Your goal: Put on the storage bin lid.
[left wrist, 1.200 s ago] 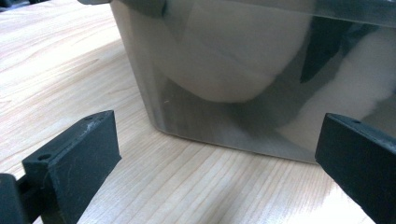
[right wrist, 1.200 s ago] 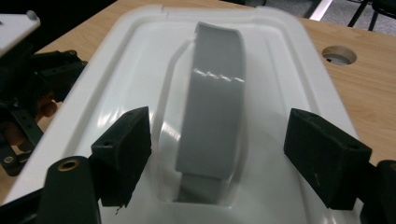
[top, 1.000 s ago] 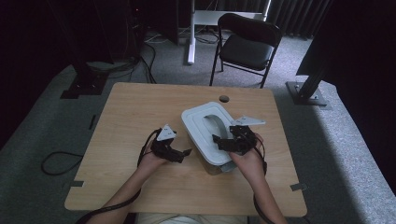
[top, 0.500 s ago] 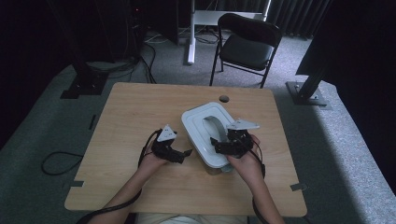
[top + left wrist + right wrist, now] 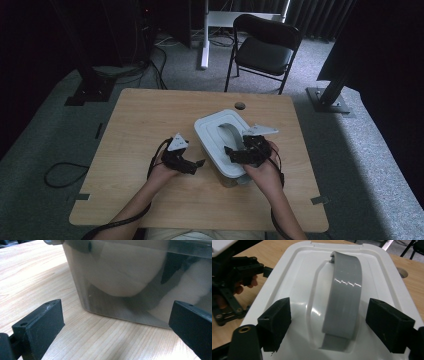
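The right gripper [image 5: 327, 322] hangs open over the box lid [image 5: 297, 290], jaws either side of the grey handle [image 5: 343, 300] but not touching it, placed, I judge, to close on it. The left gripper [image 5: 112, 325], also open, sits low on the worktop [image 5: 140, 120] beside the box [image 5: 225, 145] wall, likely to steady it
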Motion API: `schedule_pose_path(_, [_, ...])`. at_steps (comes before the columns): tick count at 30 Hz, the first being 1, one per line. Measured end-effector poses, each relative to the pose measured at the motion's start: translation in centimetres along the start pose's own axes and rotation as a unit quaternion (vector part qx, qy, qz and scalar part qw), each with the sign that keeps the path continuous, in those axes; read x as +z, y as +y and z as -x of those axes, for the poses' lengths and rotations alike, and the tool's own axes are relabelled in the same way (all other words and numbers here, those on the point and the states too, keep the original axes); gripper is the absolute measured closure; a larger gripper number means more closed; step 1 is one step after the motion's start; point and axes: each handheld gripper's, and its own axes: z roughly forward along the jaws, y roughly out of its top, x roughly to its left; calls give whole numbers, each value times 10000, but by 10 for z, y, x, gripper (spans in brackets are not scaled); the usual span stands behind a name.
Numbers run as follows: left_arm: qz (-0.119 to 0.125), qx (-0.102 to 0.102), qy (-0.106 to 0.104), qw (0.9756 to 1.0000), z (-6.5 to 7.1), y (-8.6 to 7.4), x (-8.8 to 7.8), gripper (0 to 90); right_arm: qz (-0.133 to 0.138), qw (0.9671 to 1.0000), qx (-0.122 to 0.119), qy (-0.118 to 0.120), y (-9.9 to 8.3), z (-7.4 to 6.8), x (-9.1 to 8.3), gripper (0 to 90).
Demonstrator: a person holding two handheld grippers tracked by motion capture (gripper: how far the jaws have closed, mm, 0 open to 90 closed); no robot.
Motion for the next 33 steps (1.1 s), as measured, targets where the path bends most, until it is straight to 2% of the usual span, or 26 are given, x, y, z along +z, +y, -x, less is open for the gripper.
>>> schedule_pose_path(2, [-6, -8, 14, 10000, -1, 0, 0, 4, 12, 10000, -42, 13, 1, 0, -3, 198])
schedule_pose_path(7, [10, -40, 32, 10000, -2, 0, 0, 4, 288, 9996, -5, -13, 7, 3, -22, 179])
schedule_pose_path(8, [4, -44, 40, 10000, -2, -1, 0, 4, 354, 9993, -12, -81, 8, 4, -27, 173])
schedule_pose_path(13, [-1, -60, 36, 10000, -2, -1, 1, 4, 602, 9979, 136, -177, 9, 20, -42, 127])
schedule_pose_path(18, [6, -59, 33, 10000, -2, 0, 1, 4, 794, 9958, 333, -320, 6, 41, -53, 127])
schedule_pose_path(19, [2, -61, 39, 10000, -2, 0, 1, 4, 825, 9956, 327, -317, 5, 44, -54, 127])
schedule_pose_path(21, [-22, -58, 48, 10000, -2, 0, 2, 4, 845, 9943, 387, -528, 3, 53, -55, 126])
schedule_pose_path(23, [-22, -57, 56, 10000, -2, -1, 2, 4, 907, 9929, 474, -603, -1, 65, -54, 126])
schedule_pose_path(24, [-28, -58, 58, 10000, -2, -1, 3, 4, 956, 9913, 451, -784, -3, 70, -53, 126])
schedule_pose_path(26, [-22, -77, 54, 10000, -2, -1, 3, 4, 1009, 9890, 467, -978, -7, 82, -49, 126])
schedule_pose_path(28, [-12, -84, 58, 9999, -2, -1, 4, 4, 1119, 9867, 597, -1016, -11, 93, -45, 125])
schedule_pose_path(30, [4, -99, 72, 9999, -2, -1, 3, 4, 1116, 9853, 702, -1085, -14, 101, -42, 125])
schedule_pose_path(32, [23, -112, 77, 9999, -3, -1, 4, 4, 1168, 9845, 792, -1041, -17, 108, -40, 125])
schedule_pose_path(33, [17, -118, 79, 9999, -3, -1, 4, 4, 1126, 9837, 827, -1137, -18, 110, -38, 126])
